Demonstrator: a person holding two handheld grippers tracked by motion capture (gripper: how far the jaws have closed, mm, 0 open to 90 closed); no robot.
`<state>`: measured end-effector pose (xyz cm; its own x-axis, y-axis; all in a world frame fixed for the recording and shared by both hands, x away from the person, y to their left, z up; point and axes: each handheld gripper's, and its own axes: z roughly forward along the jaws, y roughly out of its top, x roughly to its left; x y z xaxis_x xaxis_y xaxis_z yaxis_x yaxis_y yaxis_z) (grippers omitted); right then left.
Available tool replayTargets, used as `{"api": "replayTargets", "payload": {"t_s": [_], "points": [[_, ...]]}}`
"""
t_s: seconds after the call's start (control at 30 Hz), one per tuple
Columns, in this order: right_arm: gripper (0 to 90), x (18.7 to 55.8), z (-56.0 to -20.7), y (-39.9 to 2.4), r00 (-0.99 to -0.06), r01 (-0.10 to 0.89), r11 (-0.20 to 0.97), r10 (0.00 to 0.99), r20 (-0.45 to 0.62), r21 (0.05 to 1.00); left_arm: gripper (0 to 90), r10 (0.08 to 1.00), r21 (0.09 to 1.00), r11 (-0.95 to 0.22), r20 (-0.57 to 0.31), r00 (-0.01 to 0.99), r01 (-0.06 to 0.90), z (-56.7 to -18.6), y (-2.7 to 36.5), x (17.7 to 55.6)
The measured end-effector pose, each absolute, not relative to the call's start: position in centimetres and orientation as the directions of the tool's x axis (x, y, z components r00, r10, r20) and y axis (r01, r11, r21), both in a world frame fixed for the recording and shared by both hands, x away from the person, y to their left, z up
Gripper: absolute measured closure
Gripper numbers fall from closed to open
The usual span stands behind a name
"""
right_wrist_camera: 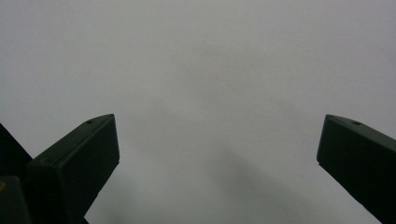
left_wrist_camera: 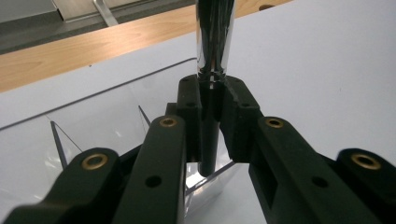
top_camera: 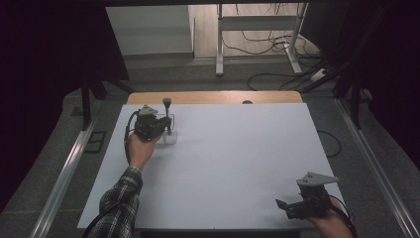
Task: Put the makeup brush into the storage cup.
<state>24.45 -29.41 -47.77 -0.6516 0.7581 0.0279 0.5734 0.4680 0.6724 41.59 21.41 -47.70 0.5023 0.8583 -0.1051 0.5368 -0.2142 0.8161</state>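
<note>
High view looks down on my white desk, which has a wooden strip along its far edge. My left claw sits at the far left part of the desk, held in my left hand, with a plaid sleeve running back toward the bottom of the picture. This claw is clenched on a slim metal rod that stands upright, its dark knobbed top rising above the claw. The rod's lower end stands inside a clear plastic box resting on the desk.

Left gripper view shows the grip close up: my left claw has its two black jaws pressed against the rod from either side. The rod is shiny chrome above the jaws and looks dark below them. Its bottom tip reaches down inside the clear box, near one corner; thin see-through dividers stand inside the box.

My right claw rests at the near right corner of the desk, well apart from the box. Right gripper view shows this right claw released, jaws spread wide over bare white desk, grasping nothing.
</note>
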Motion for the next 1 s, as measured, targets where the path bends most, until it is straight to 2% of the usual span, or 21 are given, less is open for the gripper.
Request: {"api": "replayTargets", "payload": {"t_s": [0.13, 0.3, 0.5, 0.93, 1.0], "points": [[0.0, 24.5, -47.8, -29.4, -0.656, 0.571, 0.474, 0.754, 0.025, 0.67, 76.3, 0.86, 0.813, -0.226, -0.092, 0.502, 0.536, -47.7, 21.3, 41.4], [0.0, 24.5, -47.8, -29.4, -0.657, 0.571, 0.477, 0.754, 0.024, 0.668, 64.1, 0.861, 0.812, -0.244, -0.069, 0.503, 0.53, -47.4, 21.0, 41.2], [0.0, 24.5, -47.8, -29.3, -0.656, 0.571, 0.477, 0.754, 0.022, 0.668, 53.5, 0.866, 0.814, -0.225, -0.085, 0.493, 0.536, -47.2, 21.3, 41.2], [0.0, 24.5, -47.8, -29.4, -0.656, 0.573, 0.474, 0.755, 0.027, 0.669, 19.5, 0.84, 0.803, -0.215, -0.138, 0.525, 0.556, -47.1, 20.9, 40.8], [0.0, 24.5, -47.8, -29.4, -0.656, 0.571, 0.474, 0.754, 0.025, 0.67, 17.4, 0.838, 0.801, -0.225, -0.132, 0.53, 0.555, -47.1, 20.8, 40.6]]}}
